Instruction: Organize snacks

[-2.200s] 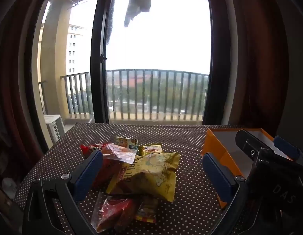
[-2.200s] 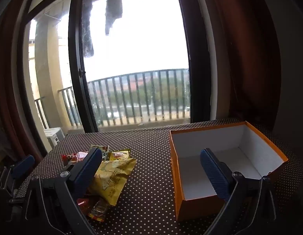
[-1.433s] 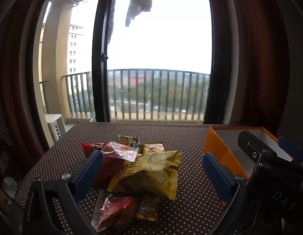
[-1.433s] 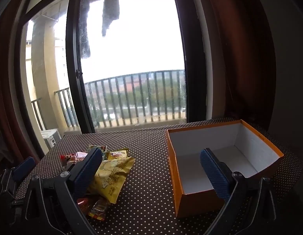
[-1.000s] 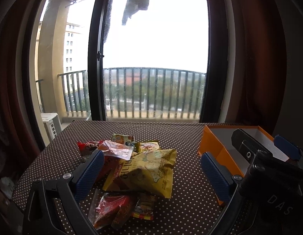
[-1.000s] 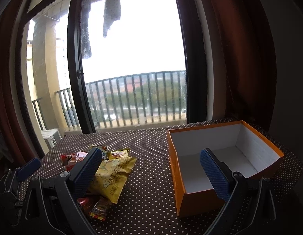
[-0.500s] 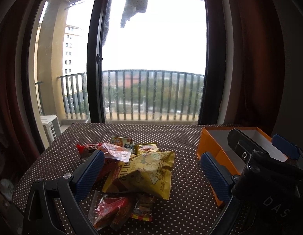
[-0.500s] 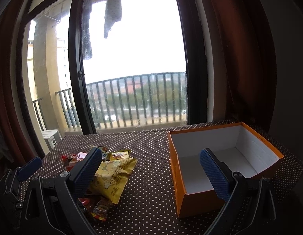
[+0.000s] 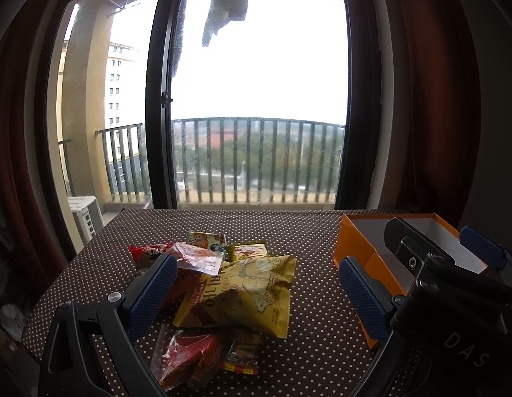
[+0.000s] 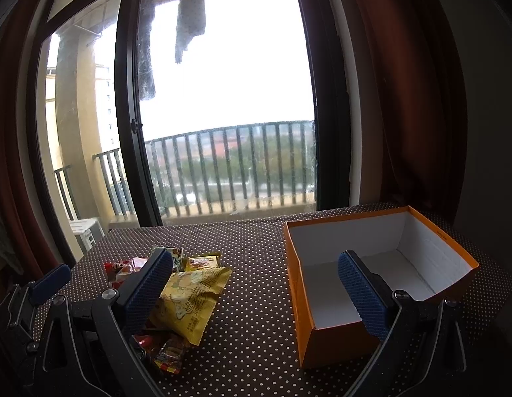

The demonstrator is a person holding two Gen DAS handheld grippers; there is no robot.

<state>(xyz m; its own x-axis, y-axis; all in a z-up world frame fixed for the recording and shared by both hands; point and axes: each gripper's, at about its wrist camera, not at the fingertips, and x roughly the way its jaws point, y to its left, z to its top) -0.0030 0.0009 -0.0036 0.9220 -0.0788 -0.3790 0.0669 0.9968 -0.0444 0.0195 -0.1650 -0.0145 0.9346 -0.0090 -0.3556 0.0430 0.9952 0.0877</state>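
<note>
A heap of snack packets lies on the dotted brown table (image 9: 308,235). On top is a big yellow bag (image 9: 246,291) (image 10: 189,297); red packets (image 9: 186,357) and small sweets lie at its near edge, more small packets (image 9: 206,241) behind. To the right stands an open orange box (image 10: 322,334) (image 9: 358,248) with a white, bare inside. My left gripper (image 9: 256,297) hovers open above the heap, holding nothing. My right gripper (image 10: 256,294) is open too, over the table between heap and box. Each gripper shows at the edge of the other's view.
Behind the table is a glass balcony door with a dark frame (image 9: 156,115) and a railing outside. Dark red curtains (image 10: 404,99) hang on both sides. The table's left edge drops off near the heap.
Both views have shifted only slightly; the heap and the box sit where they were, and both grippers have stayed open.
</note>
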